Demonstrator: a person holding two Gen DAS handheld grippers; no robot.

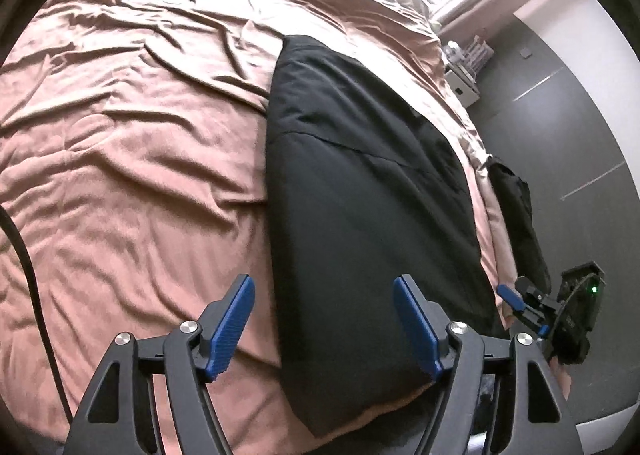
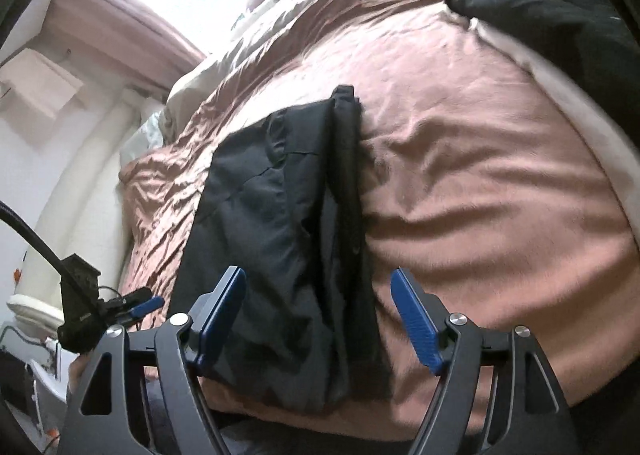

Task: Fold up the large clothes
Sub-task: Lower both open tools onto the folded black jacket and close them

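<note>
Black fabric garment (image 1: 360, 191), folded into a long narrow strip, is lying on the wrinkled pink-brown bedspread (image 1: 132, 143), its long axis running straight away from both grippers. The left gripper (image 1: 324, 327) is hovering with jaws spread over its near left edge; the right gripper (image 2: 318, 321), jaws likewise spread and empty, is straddling the near end.

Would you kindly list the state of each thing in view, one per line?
Black garment: folded into a long strip, lying flat on the bed.
Brown bedsheet: spread out, wrinkled.
Second dark garment: bunched at the bed's edge, not folded.
Left gripper: open, empty, above the black garment.
Right gripper: open, empty, above the black garment.
</note>
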